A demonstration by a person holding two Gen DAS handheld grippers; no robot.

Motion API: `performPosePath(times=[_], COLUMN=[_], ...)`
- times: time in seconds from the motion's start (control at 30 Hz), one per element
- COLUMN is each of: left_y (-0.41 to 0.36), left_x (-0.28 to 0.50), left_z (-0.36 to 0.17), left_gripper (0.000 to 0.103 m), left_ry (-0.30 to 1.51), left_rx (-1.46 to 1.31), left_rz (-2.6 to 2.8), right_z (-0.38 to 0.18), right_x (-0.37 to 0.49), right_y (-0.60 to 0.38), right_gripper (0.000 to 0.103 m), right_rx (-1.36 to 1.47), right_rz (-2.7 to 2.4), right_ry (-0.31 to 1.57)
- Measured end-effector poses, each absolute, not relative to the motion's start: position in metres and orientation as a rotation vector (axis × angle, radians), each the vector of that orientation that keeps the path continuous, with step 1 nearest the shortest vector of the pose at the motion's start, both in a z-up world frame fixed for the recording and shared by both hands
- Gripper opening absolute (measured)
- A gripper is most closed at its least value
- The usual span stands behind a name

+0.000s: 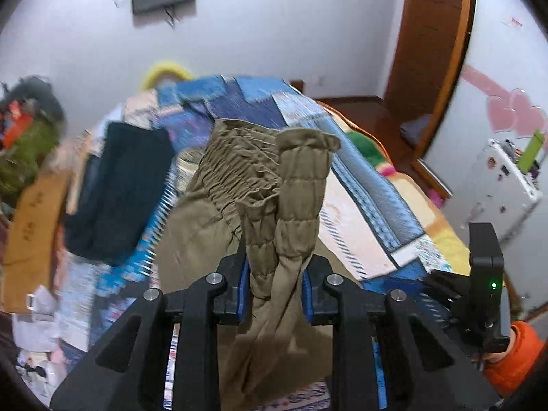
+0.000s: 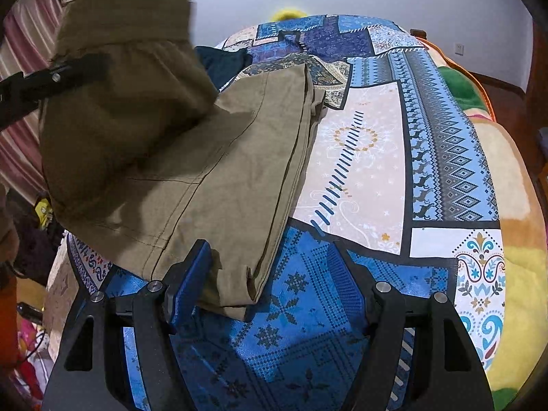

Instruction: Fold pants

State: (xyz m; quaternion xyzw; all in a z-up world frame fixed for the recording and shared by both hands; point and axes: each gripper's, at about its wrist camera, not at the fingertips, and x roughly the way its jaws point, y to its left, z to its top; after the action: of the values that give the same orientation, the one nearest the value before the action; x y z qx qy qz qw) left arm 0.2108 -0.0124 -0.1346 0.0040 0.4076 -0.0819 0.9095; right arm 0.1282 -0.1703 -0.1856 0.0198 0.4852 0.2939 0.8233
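The olive-khaki pants (image 2: 219,157) lie on the blue patterned bedspread (image 2: 376,157), legs folded together. My left gripper (image 1: 274,284) is shut on the gathered elastic waistband (image 1: 294,185) and holds it lifted above the bed; it also shows in the right wrist view (image 2: 51,77) at upper left, with the raised waist end (image 2: 123,78) draped over it. My right gripper (image 2: 270,267) is open and empty, just above the bedspread, its left finger (image 2: 191,274) beside the lower edge of the pants. It also shows at the right edge of the left wrist view (image 1: 479,294).
A folded dark garment (image 1: 116,191) lies on the bed to the left of the pants. Clothes are piled at far left (image 1: 27,137). A colourful blanket (image 2: 513,205) runs along the bed's right side. A wooden door (image 1: 431,51) and a white case (image 1: 503,185) are at right.
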Motion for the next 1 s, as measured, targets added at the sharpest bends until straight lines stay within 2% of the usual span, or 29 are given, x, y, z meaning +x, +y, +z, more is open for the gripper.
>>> performPosePath(times=[0.1,0.17,0.2,0.23,0.33,0.4,0.53,0.7,1.0], left_y=[-0.014,-0.013,-0.014,-0.013,-0.009,-0.005,0.012,0.041,0.071], left_x=[0.21,0.206,0.205,0.203,0.195,0.192,0.199,0.227,0.316], left_z=[-0.143,-0.146,-0.148,-0.148,-0.144,-0.138,-0.129,-0.127,-0.164], left_gripper=[0.025,0.029,0.036,0.051,0.083,0.089,0.095,0.097,0.098], left_ry=[0.883,0.907,0.921,0.938,0.924,0.895,0.863,0.86,0.966], left_rx=[-0.014,-0.02,-0.023,-0.027,-0.041,-0.02,0.014,0.034,0.104], left_rz=[-0.216,-0.238,-0.25,-0.261,-0.258,-0.228,-0.152,-0.061,0.044], right_z=[-0.186,-0.186,-0.187,-0.187,-0.187,-0.187,-0.187,-0.185,-0.18], right_x=[0.128,0.128,0.129,0.129,0.128,0.129,0.13,0.129,0.128], right_y=[-0.17,-0.171,-0.171,-0.172,-0.171,-0.171,-0.172,-0.172,-0.188], right_gripper=[0.066,0.066,0.066,0.066,0.066,0.066,0.066,0.066,0.067], right_rx=[0.046,0.05,0.052,0.053,0.054,0.057,0.067,0.057,0.093], right_rz=[0.628,0.629,0.63,0.63,0.629,0.628,0.625,0.626,0.603], right_ry=[1.031,1.032,1.033,1.034,1.034,1.035,1.039,1.04,1.038])
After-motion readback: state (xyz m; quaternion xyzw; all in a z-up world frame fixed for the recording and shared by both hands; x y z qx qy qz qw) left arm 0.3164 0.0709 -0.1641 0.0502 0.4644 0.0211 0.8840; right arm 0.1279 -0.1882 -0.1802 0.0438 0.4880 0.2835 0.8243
